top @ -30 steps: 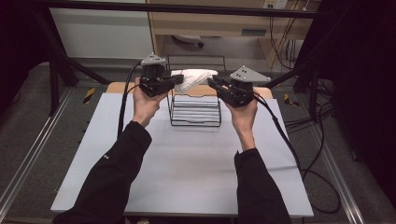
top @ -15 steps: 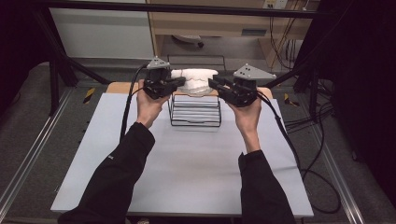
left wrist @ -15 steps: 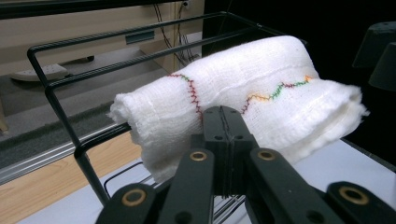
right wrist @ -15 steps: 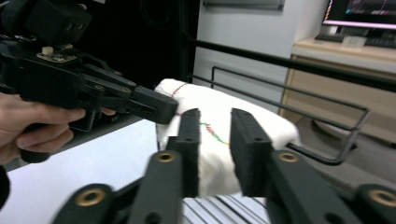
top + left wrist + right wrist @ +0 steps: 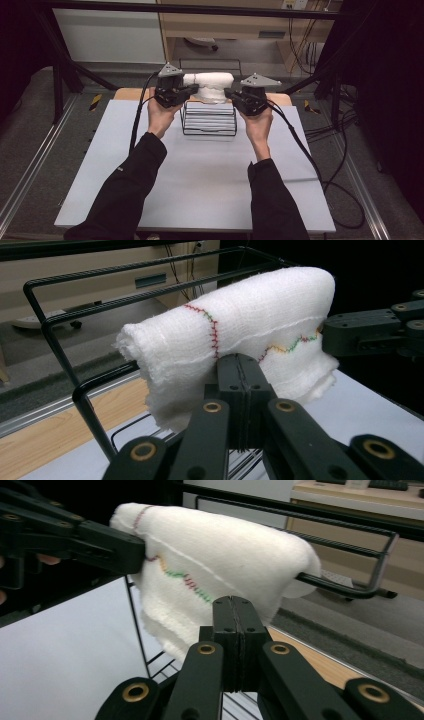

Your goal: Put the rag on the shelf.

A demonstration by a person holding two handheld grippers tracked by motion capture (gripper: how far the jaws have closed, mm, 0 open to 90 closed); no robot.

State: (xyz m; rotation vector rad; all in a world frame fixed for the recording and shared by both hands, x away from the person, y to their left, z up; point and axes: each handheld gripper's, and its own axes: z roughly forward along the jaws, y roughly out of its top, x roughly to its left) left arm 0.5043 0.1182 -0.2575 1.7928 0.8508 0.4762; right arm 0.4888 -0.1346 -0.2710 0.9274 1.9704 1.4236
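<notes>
A white gauze cloth (image 5: 209, 86) with coloured stitching is held across the top centre of the high view, over the black wire rack (image 5: 208, 119) on the white desk (image 5: 200, 185). The left gripper (image 5: 186, 91) pinches its left end and the right gripper (image 5: 231, 94) its right end; in both gripper views the jaws are closed tight on the cloth's lower edge. Holding it by both ends keeps it spread, probably so it can drape over the rack's top bars, where the gripper views suggest it already rests.
</notes>
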